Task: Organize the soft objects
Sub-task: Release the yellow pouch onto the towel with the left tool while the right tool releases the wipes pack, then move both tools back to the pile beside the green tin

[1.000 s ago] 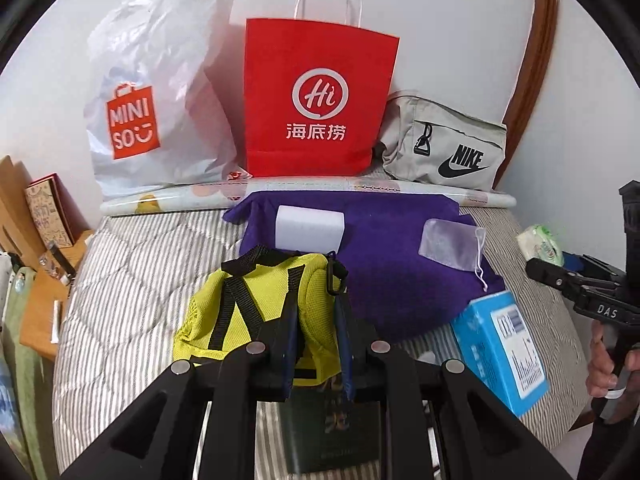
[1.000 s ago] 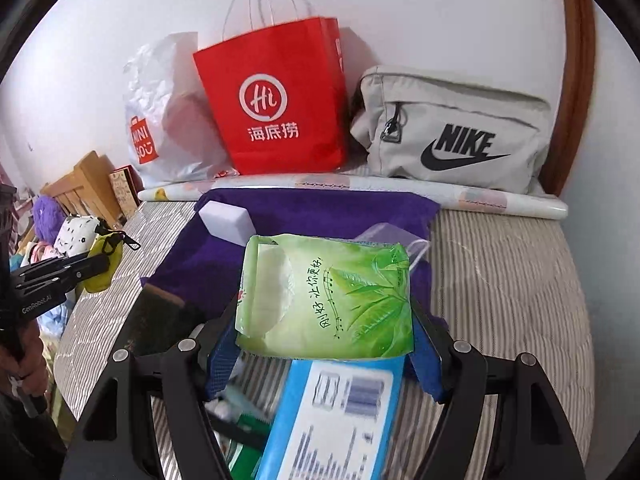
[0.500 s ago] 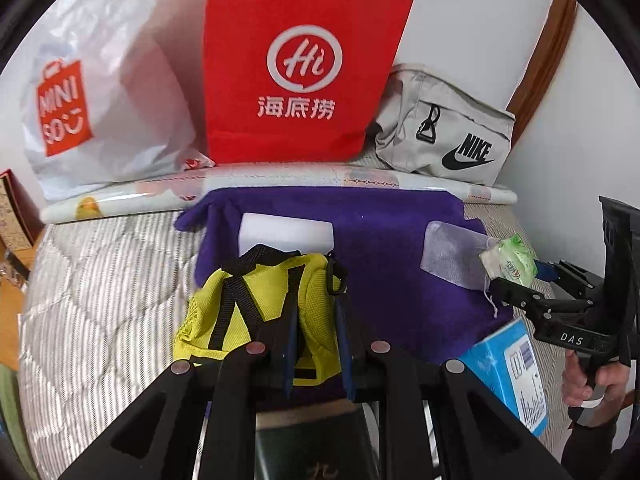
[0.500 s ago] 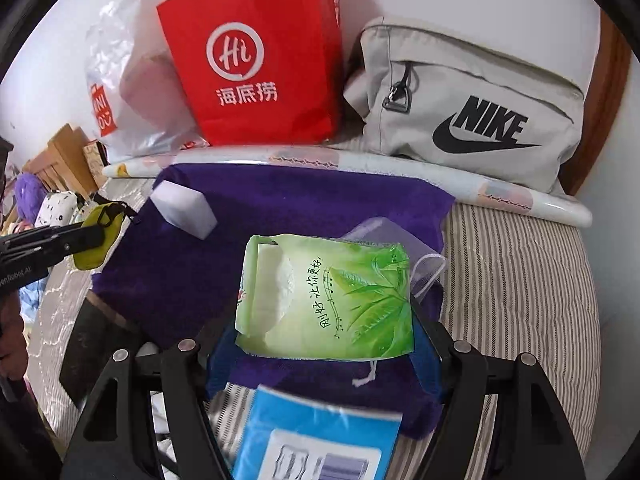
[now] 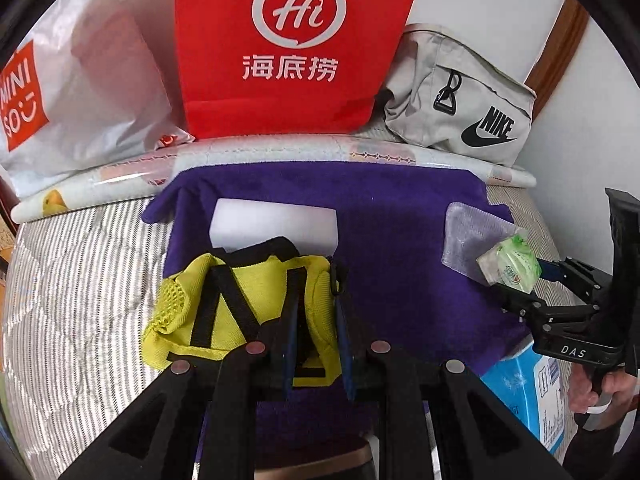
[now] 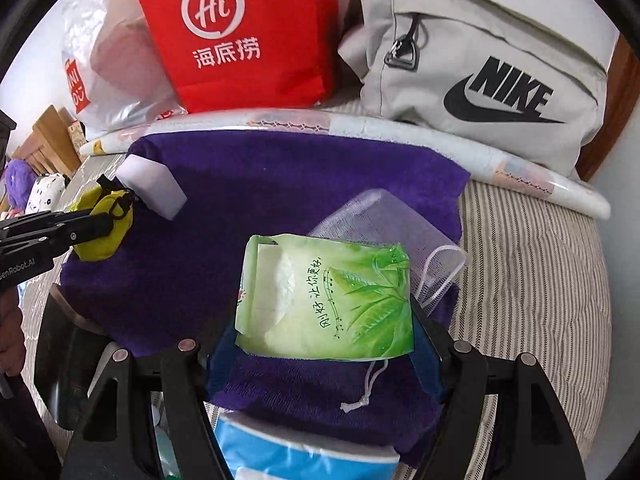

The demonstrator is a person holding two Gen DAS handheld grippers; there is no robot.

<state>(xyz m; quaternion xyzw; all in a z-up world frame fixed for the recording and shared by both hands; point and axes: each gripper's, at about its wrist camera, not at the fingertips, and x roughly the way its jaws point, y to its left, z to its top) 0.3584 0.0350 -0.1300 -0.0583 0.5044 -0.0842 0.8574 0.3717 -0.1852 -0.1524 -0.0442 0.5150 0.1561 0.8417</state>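
My left claw (image 5: 316, 344) is pinched tight on the yellow pouch (image 5: 248, 304), its black straps bunched between the narrow pads. The pouch hangs over the near left part of the purple towel (image 5: 400, 216), in front of the white foam block (image 5: 276, 226) that sits on the towel's left half. My right claw (image 6: 324, 344) is clamped across the green tissue pack (image 6: 328, 300), its pads wide apart with the pack filling the gap. That pack hovers over the towel's right side, overlapping the sheer drawstring bag (image 6: 384, 220) lying there.

The towel's far edge runs along a rolled printed sheet (image 5: 280, 152). Behind the roll a red paper bag (image 5: 292, 40), a white plastic shopping bag (image 5: 80, 92) and a grey waist bag (image 6: 480, 60) line the wall, closing off that side. The middle of the towel, between the foam block and the sheer bag, lies bare. Left of the towel the striped bed (image 5: 80, 280) is open; right of it a strip of bed runs to the wall. A blue box (image 6: 300, 460) sits at the towel's near edge, under my right claw.
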